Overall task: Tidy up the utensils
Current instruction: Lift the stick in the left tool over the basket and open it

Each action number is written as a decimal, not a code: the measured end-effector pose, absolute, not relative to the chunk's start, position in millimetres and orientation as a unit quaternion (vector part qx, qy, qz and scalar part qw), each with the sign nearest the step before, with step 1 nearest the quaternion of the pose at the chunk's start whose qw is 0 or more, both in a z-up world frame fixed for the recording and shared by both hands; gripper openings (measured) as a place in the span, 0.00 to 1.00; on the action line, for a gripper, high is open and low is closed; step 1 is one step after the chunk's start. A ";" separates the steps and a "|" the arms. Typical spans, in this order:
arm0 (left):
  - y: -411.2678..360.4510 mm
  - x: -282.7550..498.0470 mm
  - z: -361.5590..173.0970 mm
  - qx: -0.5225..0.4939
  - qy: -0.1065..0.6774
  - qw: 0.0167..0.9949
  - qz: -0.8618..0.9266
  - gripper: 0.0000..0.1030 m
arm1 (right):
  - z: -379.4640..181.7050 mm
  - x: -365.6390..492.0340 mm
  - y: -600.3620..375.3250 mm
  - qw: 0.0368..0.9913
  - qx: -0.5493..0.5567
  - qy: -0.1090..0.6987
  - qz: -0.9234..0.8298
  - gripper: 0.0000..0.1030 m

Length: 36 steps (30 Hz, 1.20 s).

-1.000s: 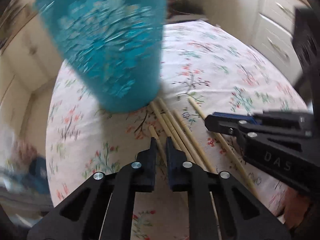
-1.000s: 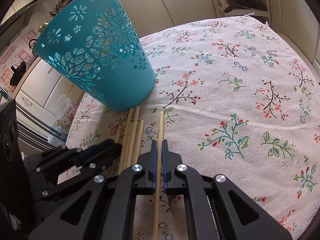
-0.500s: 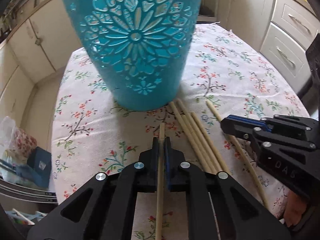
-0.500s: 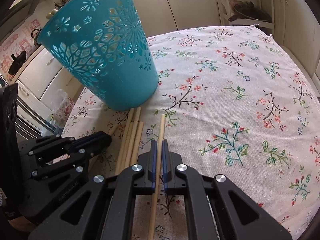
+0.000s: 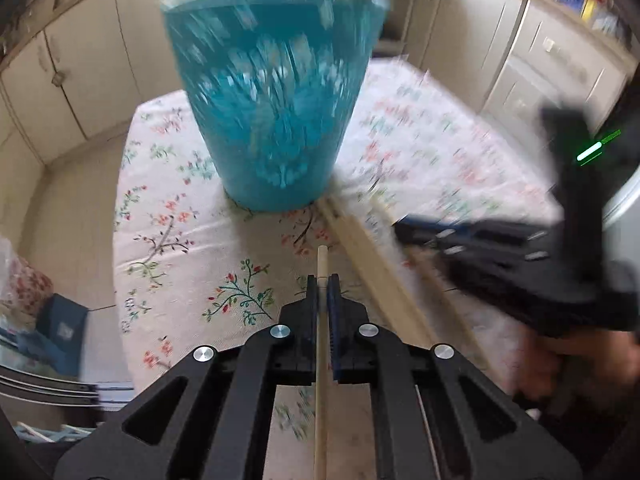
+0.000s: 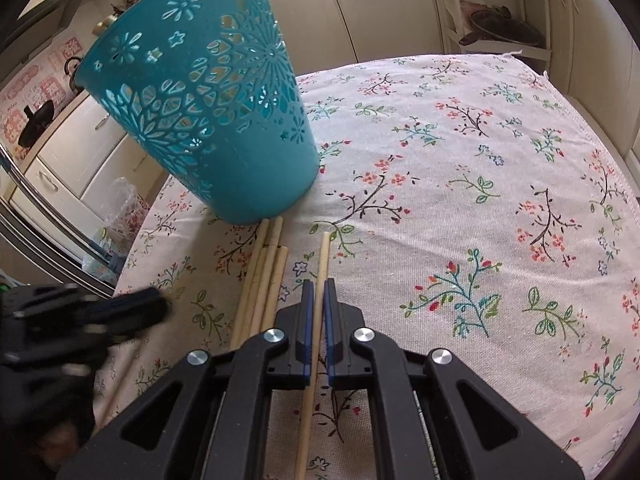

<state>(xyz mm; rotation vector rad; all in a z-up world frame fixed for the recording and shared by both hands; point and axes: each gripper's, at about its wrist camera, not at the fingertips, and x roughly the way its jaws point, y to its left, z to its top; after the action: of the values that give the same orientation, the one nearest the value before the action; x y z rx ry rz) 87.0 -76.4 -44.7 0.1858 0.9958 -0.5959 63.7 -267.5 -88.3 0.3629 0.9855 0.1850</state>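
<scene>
A teal perforated basket [image 5: 276, 120] [image 6: 216, 116] stands upright on the floral tablecloth. My left gripper [image 5: 321, 280] is shut on a wooden chopstick [image 5: 322, 264] and holds it above the cloth, pointing at the basket's base. My right gripper [image 6: 318, 284] is shut on another chopstick [image 6: 323, 256], which looks slightly raised over the cloth. Several loose chopsticks [image 6: 264, 276] [image 5: 372, 256] lie side by side between the two grippers, their far ends close to the basket. The right gripper [image 5: 500, 248] appears blurred in the left wrist view, and the left gripper [image 6: 80, 316] in the right wrist view.
The floral tablecloth [image 6: 480, 184] covers a table whose edges drop off at the left [image 5: 120, 208] and far right [image 6: 600, 136]. Cream kitchen cabinets [image 5: 80, 64] stand around. A plastic bag [image 6: 124, 208] and a blue box [image 5: 60, 328] sit beyond the left edge.
My left gripper closed on a chopstick and has lifted it away from the cloth, pulling back so the basket looks smaller. My right gripper has kept its chopstick and risen slightly.
</scene>
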 end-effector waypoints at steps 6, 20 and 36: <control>-44.3 92.4 45.5 -0.008 0.372 0.869 -0.325 0.05 | -88.9 64.2 -272.6 0.858 0.187 0.470 0.087 0.05; -79.7 193.6 143.8 -0.140 0.142 0.951 -0.235 0.05 | -89.2 66.2 -275.3 0.861 0.185 0.465 0.089 0.05; -71.9 227.9 83.2 -0.140 0.174 0.954 -0.202 0.05 | -88.7 68.7 -269.0 0.864 0.181 0.461 0.089 0.05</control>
<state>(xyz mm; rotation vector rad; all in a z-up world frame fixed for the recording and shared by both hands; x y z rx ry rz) 227.9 -71.9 83.2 -0.2844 0.3537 -0.4110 68.7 -269.0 -88.7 0.3787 0.9661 0.1872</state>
